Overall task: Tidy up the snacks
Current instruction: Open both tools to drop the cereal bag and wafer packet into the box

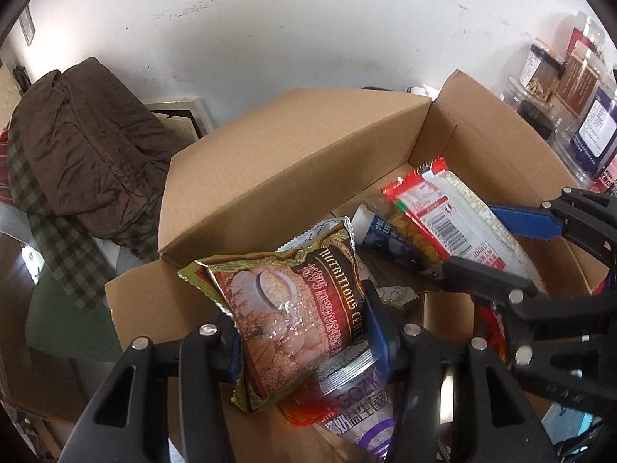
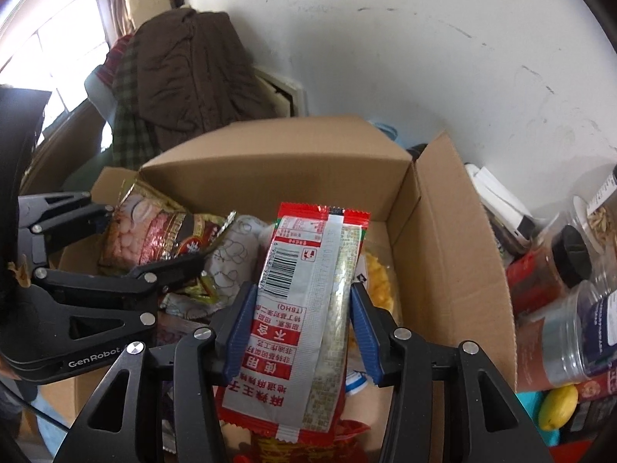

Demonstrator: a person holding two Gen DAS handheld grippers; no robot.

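Two snack packets are in my grip above one open cardboard box [image 1: 293, 162], the biggest thing in front of me, standing against a scuffed white wall [image 1: 308, 31] with its flaps up. To the box's left a brown jacket [image 1: 77, 146] is heaped over some checked cloth; to its right a cluster of clear jars [image 2: 570, 332] stands just beside the side flap, with a small yellow thing [image 2: 557, 407] low among them. Several loose packets already lie jumbled inside the box. My right hand-held gripper [image 2: 300, 324] is clamped on a long red-and-silver packet [image 2: 304, 308], blue pads pressing both long edges, barcode side facing me, the far end tilted over the box's interior. My left hand-held gripper [image 1: 304, 332] is clamped on a gold-edged cereal sachet [image 1: 293, 305], which stands up between the pads over the box's near left part; one pad is mostly hidden behind the sachet. Below it, a translucent pouch [image 1: 358, 416] with purple print lies partly under the fingers. Each hand-held gripper appears in the other's camera, close side by side above the box.
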